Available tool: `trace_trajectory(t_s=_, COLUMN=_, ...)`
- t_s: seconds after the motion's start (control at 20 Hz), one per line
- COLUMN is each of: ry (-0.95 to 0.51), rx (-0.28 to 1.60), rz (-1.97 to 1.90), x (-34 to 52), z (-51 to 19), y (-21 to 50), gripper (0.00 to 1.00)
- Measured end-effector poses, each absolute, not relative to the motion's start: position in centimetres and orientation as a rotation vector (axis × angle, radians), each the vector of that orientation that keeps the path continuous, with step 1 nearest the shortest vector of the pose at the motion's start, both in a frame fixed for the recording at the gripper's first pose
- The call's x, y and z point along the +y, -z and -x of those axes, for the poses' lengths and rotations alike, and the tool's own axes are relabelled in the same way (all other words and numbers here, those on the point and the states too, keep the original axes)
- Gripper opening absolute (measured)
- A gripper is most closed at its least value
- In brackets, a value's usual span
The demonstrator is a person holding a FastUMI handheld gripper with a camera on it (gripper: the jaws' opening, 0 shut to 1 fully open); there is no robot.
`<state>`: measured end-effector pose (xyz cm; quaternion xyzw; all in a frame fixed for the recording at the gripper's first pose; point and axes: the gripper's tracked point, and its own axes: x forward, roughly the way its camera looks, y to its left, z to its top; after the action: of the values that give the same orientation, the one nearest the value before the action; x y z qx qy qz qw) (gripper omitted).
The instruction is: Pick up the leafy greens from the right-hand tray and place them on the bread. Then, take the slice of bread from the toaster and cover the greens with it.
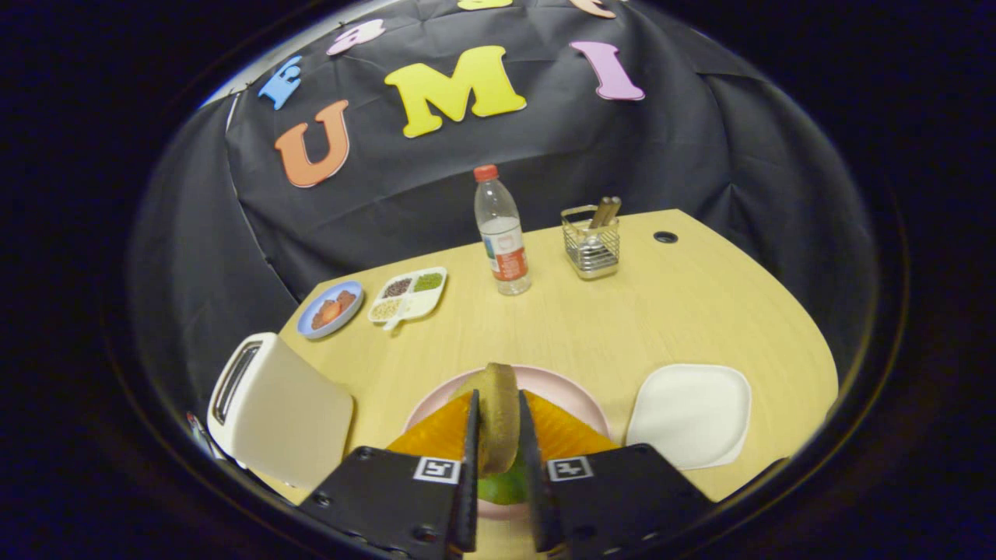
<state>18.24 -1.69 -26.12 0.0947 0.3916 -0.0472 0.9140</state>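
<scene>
Bread slice point(498, 416): brown, upright on edge between the fingers.
Gripper point(498, 467): closed onto the slice, over leafy greens point(502, 486) on pink plate point(572, 393).

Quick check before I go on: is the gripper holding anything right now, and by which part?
Yes: the gripper is shut on the bread slice, held upright with a finger on each flat face, above the greens on the pink plate.

Even overhead light, soft shadows, sharp centre, strong fisheye bending at edges.

The gripper view rides close above the pink plate point(572, 397), looking forward and down across the wooden table point(685, 311).
</scene>
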Motion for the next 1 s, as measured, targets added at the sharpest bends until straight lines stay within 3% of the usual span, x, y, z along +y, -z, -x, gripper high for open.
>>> trace_trajectory(t_s=0.05, ry=0.119, rx=0.825, rz=-0.179, x=-2.5, z=-17.8, y=26.9, gripper=0.33)
trace_trajectory(t_s=0.1, ry=0.134, rx=0.837, rz=-0.171, x=-3.2, z=-17.5, y=27.4, gripper=0.34)
trace_trajectory(t_s=0.25, ry=0.146, rx=0.858, rz=-0.17, x=-4.1, z=-16.9, y=28.2, gripper=0.68)
trace_trajectory(t_s=0.3, ry=0.142, rx=0.856, rz=-0.17, x=-4.0, z=-16.6, y=28.1, gripper=0.67)
trace_trajectory(t_s=0.45, ry=0.113, rx=0.822, rz=-0.169, x=-3.1, z=-16.7, y=27.0, gripper=0.84)
trace_trajectory(t_s=0.6, ry=0.105, rx=0.821, rz=-0.142, x=-2.0, z=-15.8, y=26.0, gripper=0.83)
trace_trajectory(t_s=0.85, ry=0.099, rx=0.689, rz=-0.066, x=0.0, z=-12.7, y=20.1, gripper=0.96)
trace_trajectory(t_s=1.0, ry=0.082, rx=0.576, rz=-0.002, x=1.8, z=-9.9, y=15.7, gripper=0.96)
